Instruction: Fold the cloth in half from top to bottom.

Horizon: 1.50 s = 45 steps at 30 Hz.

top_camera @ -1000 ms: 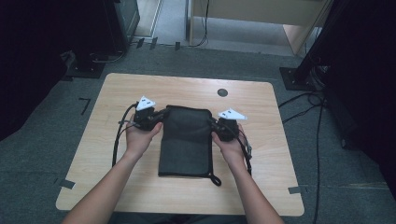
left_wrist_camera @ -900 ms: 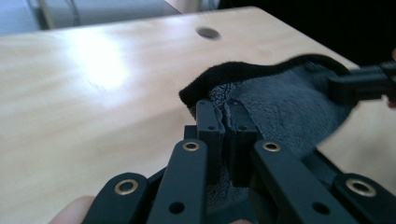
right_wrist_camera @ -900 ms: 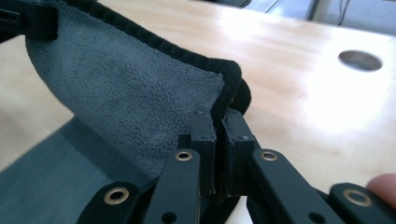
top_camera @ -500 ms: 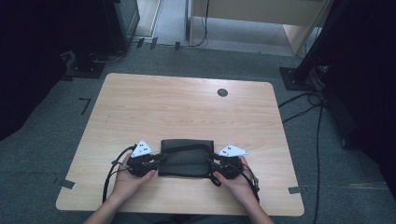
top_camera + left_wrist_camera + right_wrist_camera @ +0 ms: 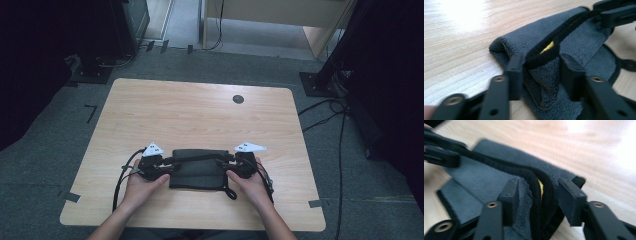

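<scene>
While the folded dark cloth (image 5: 196, 170) is lying near the front edge of the table (image 5: 200, 115), the left gripper (image 5: 167, 165) and right gripper (image 5: 227, 165) are flanking its ends. Both have just been opening; the cloth's edge is sitting between spread, non-pressing jaws.

Bare forearms, no sleeves. Left gripper (image 5: 159, 165) and right gripper (image 5: 239, 165): black bodies, white three-cornered top plates, black trailing cables. Fingers (image 5: 515, 72) matte black, brass-coloured rivets at the joints.
</scene>
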Each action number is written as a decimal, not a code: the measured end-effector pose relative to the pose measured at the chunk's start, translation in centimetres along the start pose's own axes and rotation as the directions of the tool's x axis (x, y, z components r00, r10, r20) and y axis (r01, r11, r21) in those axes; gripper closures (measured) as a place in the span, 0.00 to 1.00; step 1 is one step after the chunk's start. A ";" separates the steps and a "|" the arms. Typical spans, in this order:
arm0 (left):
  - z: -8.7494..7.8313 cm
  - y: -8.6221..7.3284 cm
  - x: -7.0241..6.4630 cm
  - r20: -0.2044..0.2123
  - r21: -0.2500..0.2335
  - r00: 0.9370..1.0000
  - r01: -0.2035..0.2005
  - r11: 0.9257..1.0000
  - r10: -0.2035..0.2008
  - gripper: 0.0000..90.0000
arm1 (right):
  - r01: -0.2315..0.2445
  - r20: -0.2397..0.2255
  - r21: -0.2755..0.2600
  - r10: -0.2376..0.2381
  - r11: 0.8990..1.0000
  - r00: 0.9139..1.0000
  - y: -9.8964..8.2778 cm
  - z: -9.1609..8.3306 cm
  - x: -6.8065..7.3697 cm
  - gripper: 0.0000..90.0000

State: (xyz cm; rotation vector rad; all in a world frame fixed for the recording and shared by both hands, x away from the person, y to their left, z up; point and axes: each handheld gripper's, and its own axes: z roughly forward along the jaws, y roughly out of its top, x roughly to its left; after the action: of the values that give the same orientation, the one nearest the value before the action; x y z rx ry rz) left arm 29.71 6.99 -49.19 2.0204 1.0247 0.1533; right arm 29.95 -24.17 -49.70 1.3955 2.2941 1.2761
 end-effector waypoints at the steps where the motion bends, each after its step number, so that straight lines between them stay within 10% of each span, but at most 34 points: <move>1: -0.2 -0.2 0.0 0.013 -0.009 1.000 -0.009 1.000 0.009 0.80 | 0.014 0.003 0.029 -0.014 0.999 1.000 -0.2 0.6 0.2 0.74; 8: -0.5 0.4 -0.1 0.014 -0.029 0.999 -0.049 0.998 0.049 0.92 | 0.104 0.023 -0.021 -0.104 0.994 0.994 0.0 -0.4 1.1 0.92; 11: -0.7 3.0 0.1 -0.042 -0.078 0.996 -0.077 0.994 0.074 0.92 | 0.130 0.070 -0.055 -0.126 0.990 0.990 1.6 -0.7 1.2 0.93; 16: -0.1 10.2 0.8 -0.226 -0.202 0.967 -0.168 0.965 0.121 0.92 | 0.113 0.186 -0.185 -0.078 0.976 0.979 7.9 -0.3 -0.3 0.93; 21: 1.1 12.3 1.9 -0.297 -0.217 0.946 -0.201 0.955 0.131 0.91 | 0.152 0.256 -0.219 -0.094 0.964 0.962 11.1 0.2 -0.9 0.93; 24: 1.0 11.4 2.1 -0.265 -0.218 0.956 -0.187 0.958 0.126 0.91 | 0.186 0.258 -0.212 -0.128 0.960 0.958 10.3 0.3 -0.5 0.92; 30: -0.5 4.1 0.2 -0.167 -0.194 0.963 -0.244 0.950 0.213 0.91 | 0.301 0.194 -0.164 -0.269 0.939 0.944 3.8 -0.8 1.3 0.92; 35: -1.3 0.2 -1.6 -0.133 -0.162 0.944 -0.322 0.933 0.302 0.91 | 0.331 0.143 -0.137 -0.312 0.934 0.939 0.4 -1.8 2.3 0.91; 40: -2.2 -2.7 -2.2 0.026 -0.101 0.949 -0.311 0.945 0.315 0.74 | 0.289 0.026 -0.044 -0.288 0.956 0.957 -3.3 -2.5 2.1 0.66; 45: -4.4 -2.8 -0.8 0.082 -0.152 0.961 -0.251 0.956 0.266 0.63 | 0.230 -0.071 -0.086 -0.236 0.969 0.969 -4.3 -5.5 1.2 0.60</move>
State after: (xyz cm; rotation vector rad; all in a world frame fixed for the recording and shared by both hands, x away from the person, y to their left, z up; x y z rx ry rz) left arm 25.56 10.06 -48.27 2.0044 0.6636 0.2516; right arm 23.60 -27.27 -49.09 1.0308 2.3490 1.3521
